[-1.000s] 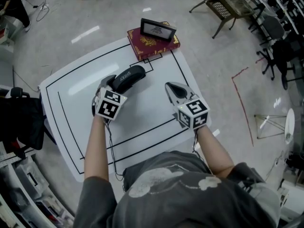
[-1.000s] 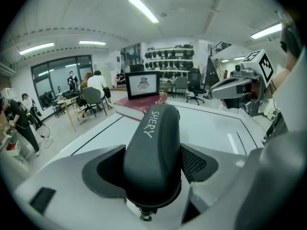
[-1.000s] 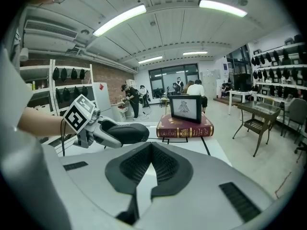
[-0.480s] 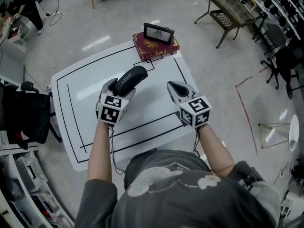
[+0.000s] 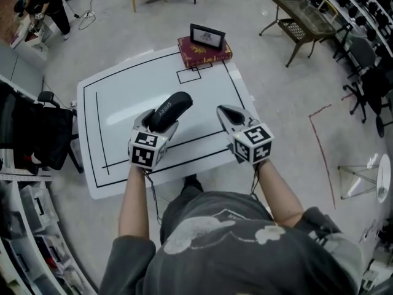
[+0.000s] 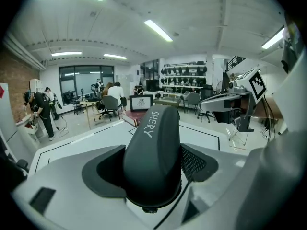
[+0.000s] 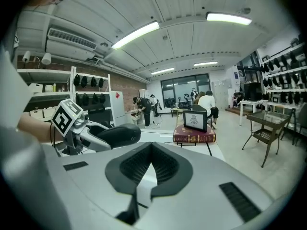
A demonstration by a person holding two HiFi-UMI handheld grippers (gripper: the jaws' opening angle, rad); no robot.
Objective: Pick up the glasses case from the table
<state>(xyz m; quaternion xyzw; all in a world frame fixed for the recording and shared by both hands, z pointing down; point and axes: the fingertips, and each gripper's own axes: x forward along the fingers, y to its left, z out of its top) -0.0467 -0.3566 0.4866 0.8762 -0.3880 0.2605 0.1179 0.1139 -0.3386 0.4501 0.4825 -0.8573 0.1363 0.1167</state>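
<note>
The black glasses case (image 5: 170, 107) with white lettering is held off the white table (image 5: 116, 100), slanting up and away from me. My left gripper (image 5: 161, 121) is shut on its near end, one jaw pressed against each side, as the left gripper view shows around the case (image 6: 153, 152). In the right gripper view the case (image 7: 117, 135) hangs at the left, clear of the tabletop. My right gripper (image 5: 226, 113) hovers to the right of the case, apart from it; it is shut with nothing between its jaws (image 7: 151, 164).
At the table's far edge lies a dark red book (image 5: 204, 51) with a small framed picture (image 5: 207, 36) standing on it. A black chair (image 5: 37, 134) stands at the table's left. A metal bench (image 5: 304, 17) stands on the floor at the far right.
Both grippers have risen and drawn back towards me. The case has come up off the table in the left gripper. The table now looks farther below.
</note>
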